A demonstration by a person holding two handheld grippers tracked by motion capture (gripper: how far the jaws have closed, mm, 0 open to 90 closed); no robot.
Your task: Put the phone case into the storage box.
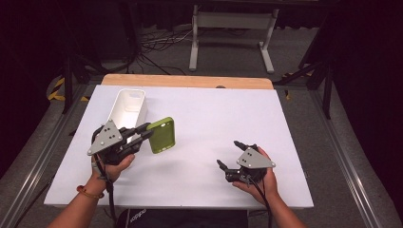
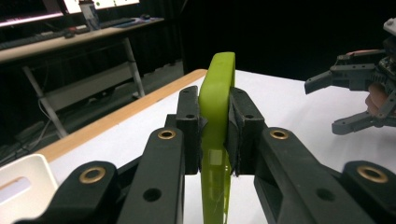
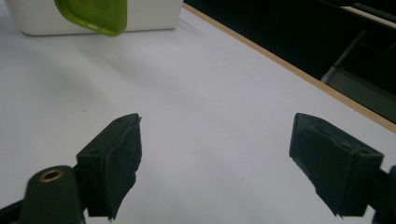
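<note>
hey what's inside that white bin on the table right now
The white bin looks empty in the high view: only its pale inner walls show. The green phone case, held by the left gripper, is beside it, not inside.

High view looks down & fwd over whole table [image 1: 199,118]; both gripper views sit low btwn own jaws, close-up, sharing the green case [image 2: 215,121].
</note>
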